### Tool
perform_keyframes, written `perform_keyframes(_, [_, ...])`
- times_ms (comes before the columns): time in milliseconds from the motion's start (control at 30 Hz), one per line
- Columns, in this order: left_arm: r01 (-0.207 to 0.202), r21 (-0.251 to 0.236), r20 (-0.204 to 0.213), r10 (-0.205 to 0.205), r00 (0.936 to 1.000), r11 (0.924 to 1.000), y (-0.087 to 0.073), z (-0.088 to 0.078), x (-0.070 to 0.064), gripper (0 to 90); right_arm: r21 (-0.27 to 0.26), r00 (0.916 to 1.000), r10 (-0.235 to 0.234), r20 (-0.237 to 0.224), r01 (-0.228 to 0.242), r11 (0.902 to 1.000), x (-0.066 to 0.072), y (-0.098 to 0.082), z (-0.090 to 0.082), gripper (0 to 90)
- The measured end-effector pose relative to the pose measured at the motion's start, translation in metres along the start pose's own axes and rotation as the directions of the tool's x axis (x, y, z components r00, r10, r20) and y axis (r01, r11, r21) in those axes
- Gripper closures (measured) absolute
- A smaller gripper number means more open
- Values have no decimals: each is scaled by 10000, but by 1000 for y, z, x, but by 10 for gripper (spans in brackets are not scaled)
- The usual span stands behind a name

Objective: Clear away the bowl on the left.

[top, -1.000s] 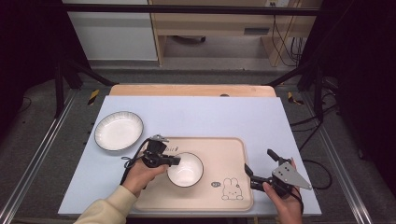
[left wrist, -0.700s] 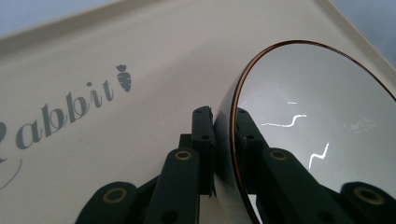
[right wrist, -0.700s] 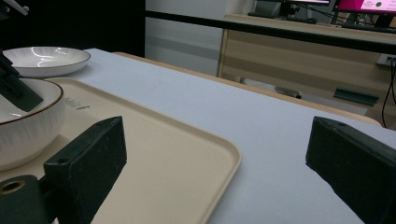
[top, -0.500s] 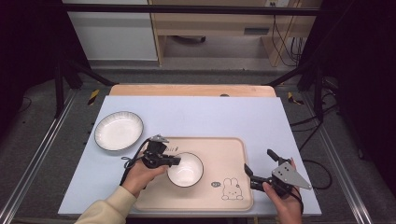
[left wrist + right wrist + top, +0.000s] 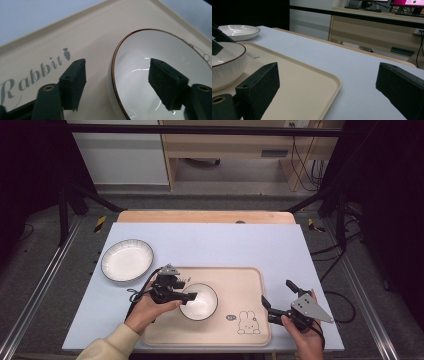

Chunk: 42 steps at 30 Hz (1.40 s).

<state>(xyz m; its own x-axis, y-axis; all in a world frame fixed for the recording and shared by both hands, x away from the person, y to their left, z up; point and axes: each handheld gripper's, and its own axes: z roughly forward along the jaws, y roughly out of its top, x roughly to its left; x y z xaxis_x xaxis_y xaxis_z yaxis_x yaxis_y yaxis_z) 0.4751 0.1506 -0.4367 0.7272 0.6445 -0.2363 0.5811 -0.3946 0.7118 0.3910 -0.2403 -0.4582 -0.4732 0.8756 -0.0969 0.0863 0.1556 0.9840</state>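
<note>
In the high view, the bowl [image 5: 199, 301] stands on the beige tray [image 5: 240, 282], and the left gripper [image 5: 189, 296] is at its left rim. The right gripper [image 5: 275, 294] waits released beside the tray.

In the left gripper view, the jaws have just been opening and straddle the rim without pressing; withdrawing carelessly could tip the bowl.

In the right gripper view, nothing is between the jaws.

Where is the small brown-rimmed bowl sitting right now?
In the high view the bowl sits on the beige tray, left of its middle, with the left claw open astride its left rim.
</note>
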Motion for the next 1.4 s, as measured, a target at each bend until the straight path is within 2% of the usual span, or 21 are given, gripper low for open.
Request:
perform_keyframes(100, [-344, -281, 191, 350, 9992, 9990, 0, -3, -2, 214, -15, 10000, 32, 6, -32, 10000, 0, 1, 0, 52])
perform_keyframes(133, [-601, -379, 232, 610, 9979, 9975, 1, -5, -4, 187, -25, 10000, 41, 18, -41, 10000, 0, 1, 0, 52])
perform_keyframes(200, [-957, -556, 346, 977, 9946, 9939, 1, -7, -5, 170, -24, 10000, 24, 10, -24, 10000, 1, 1, 0, 52])
perform_keyframes(300, [-1117, -848, 464, 1159, 9922, 9901, 2, -9, -5, 160, -26, 10000, 28, 23, -28, 10000, 1, 1, 0, 52])
perform_keyframes(367, [-1410, -884, 530, 1460, 9879, 9861, 2, -11, -7, 122, -27, 10000, 24, 27, -24, 10000, 1, 1, 0, 52])
perform_keyframes(400, [-1658, -1004, 513, 1715, 9838, 9810, 2, -12, -7, 105, -7, 10000, 20, 21, -20, 10000, 1, 1, 0, 52])
perform_keyframes(533, [-1428, -1358, 808, 1546, 9847, 9804, 5, -17, -7, 82, -12, 10000, 17, 35, -17, 10000, 0, 1, 0, 52])
perform_keyframes(733, [-1825, -1589, 604, 1940, 9791, 9703, 7, -25, -7, 66, -38, 10000, 15, 61, -14, 10000, 0, 1, -1, 52])
perform_keyframes(867, [-2144, -1744, 523, 2265, 9726, 9610, 4, -30, -4, 67, -35, 10000, 22, 60, -22, 10000, 0, 1, 0, 52])
perform_keyframes(967, [-2298, -1856, 310, 2394, 9704, 9554, 2, -35, 0, 69, -33, 10000, 11, 81, -11, 10000, 0, 1, 0, 52])
perform_keyframes(1033, [-2272, -1945, 265, 2366, 9712, 9542, 0, -39, 4, 70, -43, 10000, 15, 95, -15, 10000, 0, 1, 0, 52])
perform_keyframes(1133, [-2043, -2141, 182, 2130, 9769, 9552, -5, -45, 12, 71, -32, 9999, 35, 102, -34, 10000, 0, 1, 0, 52])
perform_keyframes(1400, [-1842, -2701, -136, 1875, 9822, 9450, -19, -58, 29, 76, -23, 9999, 29, 99, -29, 10000, 1, 1, 0, 52])
